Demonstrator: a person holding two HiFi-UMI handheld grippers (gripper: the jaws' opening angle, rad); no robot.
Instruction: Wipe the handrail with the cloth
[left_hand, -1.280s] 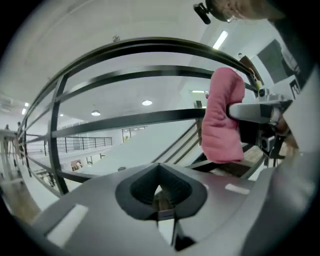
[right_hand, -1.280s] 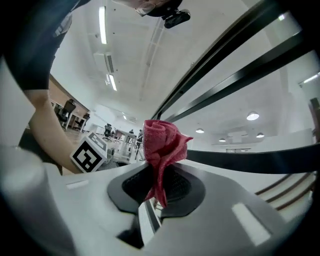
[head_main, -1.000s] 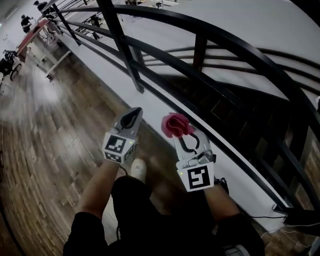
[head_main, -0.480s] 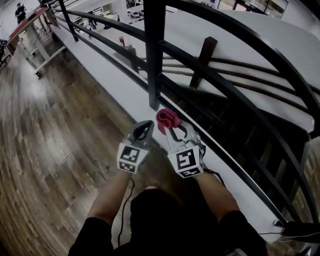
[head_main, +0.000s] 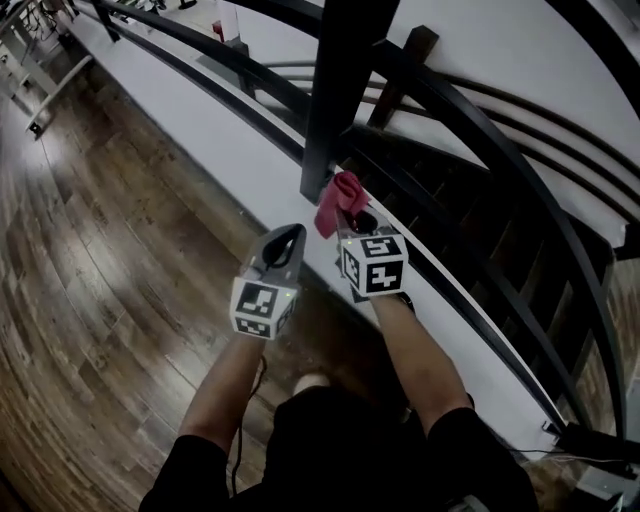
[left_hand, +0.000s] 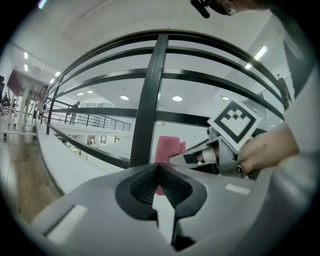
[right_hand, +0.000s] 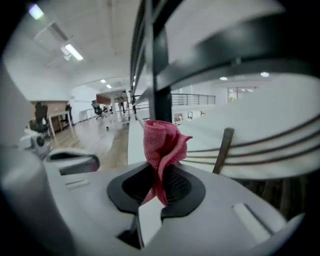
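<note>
Head view looks steeply down from above onto the left tongs (head_main: 286, 238) and right tongs (head_main: 353, 222); each gripper view rides close behind its own tongs, facing forward; all three share the black metal railing post (head_main: 338, 90) and crumpled red cloth (head_main: 338, 198).

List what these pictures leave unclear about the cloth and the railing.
1. Head view: whether the cloth touches the post; they overlap, hiding any gap.
2. Head view: the handrail runs off the top edge.
3. Right gripper view: the cloth's lower end is hidden inside the right hand-held gripper.
4. Left gripper view: the far figure is too small.
</note>
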